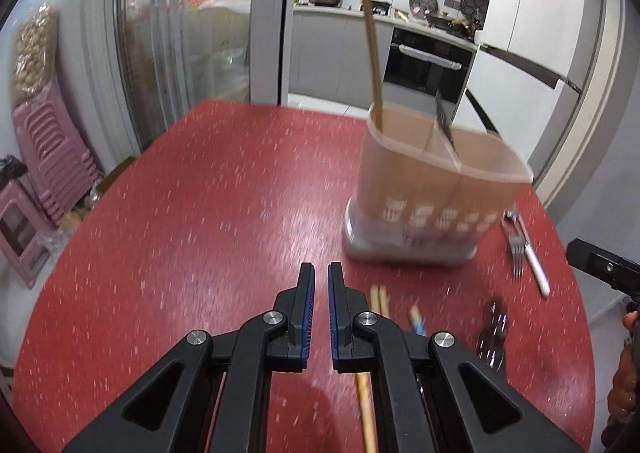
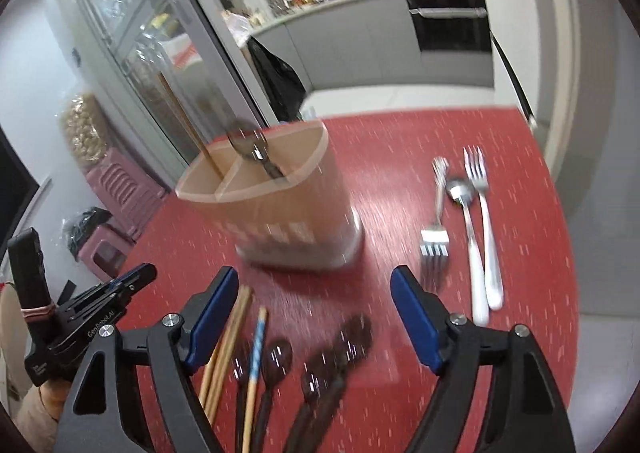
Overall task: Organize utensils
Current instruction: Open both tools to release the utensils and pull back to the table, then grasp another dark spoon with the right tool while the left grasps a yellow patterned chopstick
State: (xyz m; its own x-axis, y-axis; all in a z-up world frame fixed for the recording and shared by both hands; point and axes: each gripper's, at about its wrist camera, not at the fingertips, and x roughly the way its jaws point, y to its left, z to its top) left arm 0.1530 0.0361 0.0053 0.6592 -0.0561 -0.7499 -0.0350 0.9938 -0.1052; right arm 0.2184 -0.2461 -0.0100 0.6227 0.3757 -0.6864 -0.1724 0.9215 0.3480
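A tan utensil holder (image 1: pixel 432 189) with divided compartments stands on the red table (image 1: pixel 200 213); it also shows in the right wrist view (image 2: pixel 280 205). One chopstick (image 1: pixel 372 53) and a dark spoon (image 2: pixel 256 153) stand in it. My left gripper (image 1: pixel 321 273) is nearly shut and empty, above the table left of the holder. My right gripper (image 2: pixel 316 285) is open and empty, above loose chopsticks (image 2: pixel 228 337), a blue-patterned chopstick (image 2: pixel 256 349) and dark spoons (image 2: pixel 328 365). Forks (image 2: pixel 434 221) and a white-handled spoon (image 2: pixel 472 245) lie to the right.
The table edge curves at the right. Pink stools (image 1: pixel 48 157) are stacked at the left beside a glass sliding door (image 1: pixel 180 33). Kitchen counters and an oven (image 1: pixel 428 61) are beyond. The left gripper also shows in the right wrist view (image 2: pixel 132 281) at lower left.
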